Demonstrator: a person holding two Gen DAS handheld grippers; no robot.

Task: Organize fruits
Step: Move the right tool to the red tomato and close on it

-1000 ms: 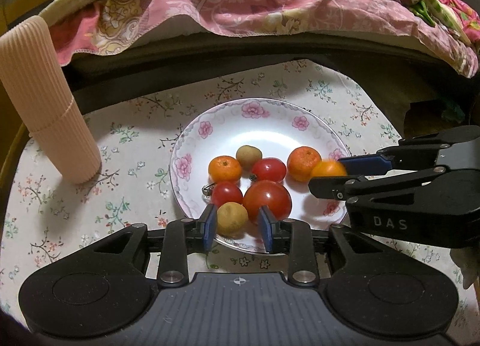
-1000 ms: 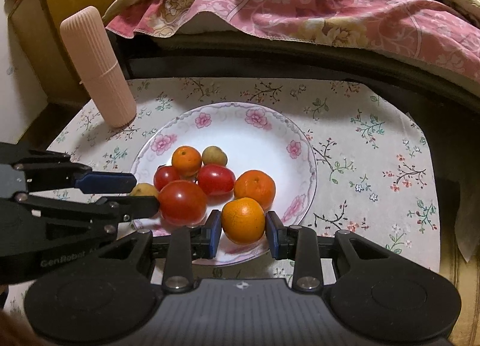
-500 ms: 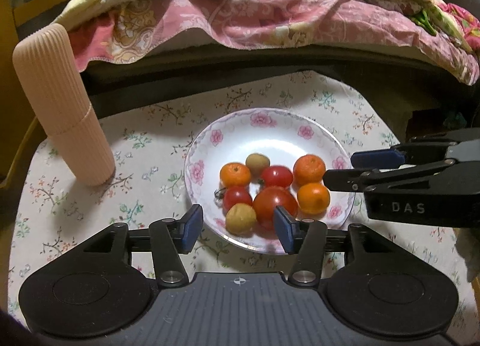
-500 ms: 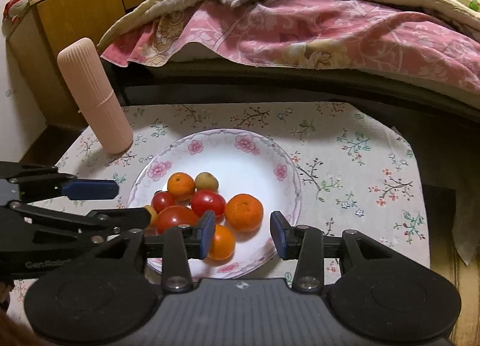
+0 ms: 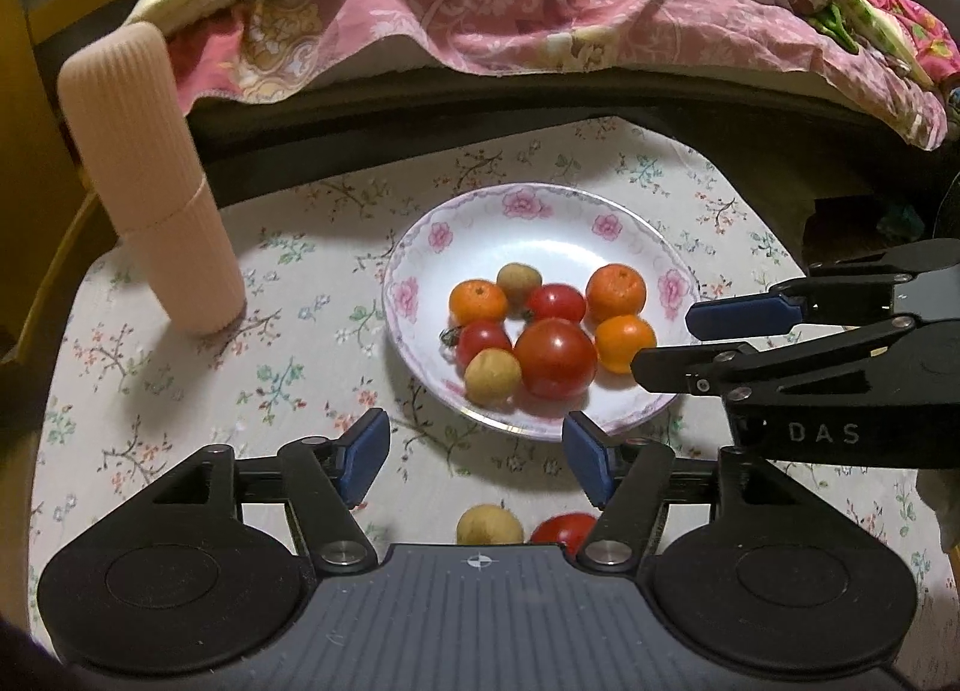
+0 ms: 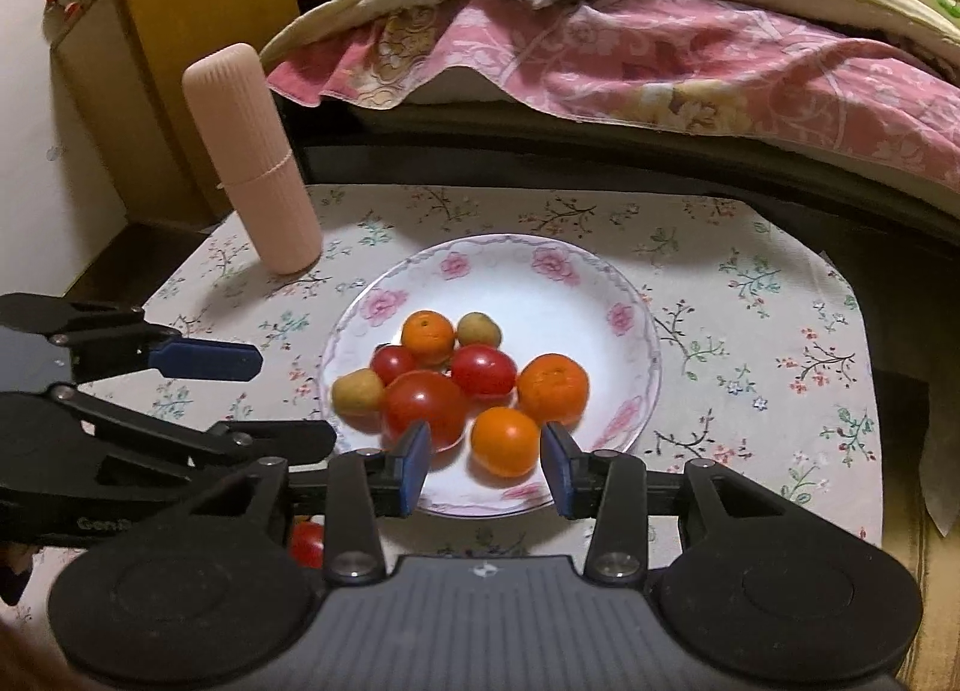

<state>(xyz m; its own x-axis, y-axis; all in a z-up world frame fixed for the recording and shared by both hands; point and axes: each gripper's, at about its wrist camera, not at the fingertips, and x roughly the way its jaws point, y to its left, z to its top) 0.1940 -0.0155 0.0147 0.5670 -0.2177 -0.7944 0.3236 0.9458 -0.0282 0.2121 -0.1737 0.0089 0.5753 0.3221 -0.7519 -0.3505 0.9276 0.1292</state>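
Both your claws point steeply down over the floral tabletop (image 5: 198, 391), side by side at the near rim of the plate (image 6: 636, 331). Your left claw (image 5: 477, 454) is opening with nothing between its pads (image 5: 365, 445); the yellow-brown fruit (image 5: 492, 376) lies just beyond them on the plate. Your right claw (image 6: 486, 469) stands slightly apart — the near orange (image 6: 505, 440) sits between its pads, seemingly untouched. Two more fruits (image 5: 489, 524) lie on the cloth beneath your left claw.
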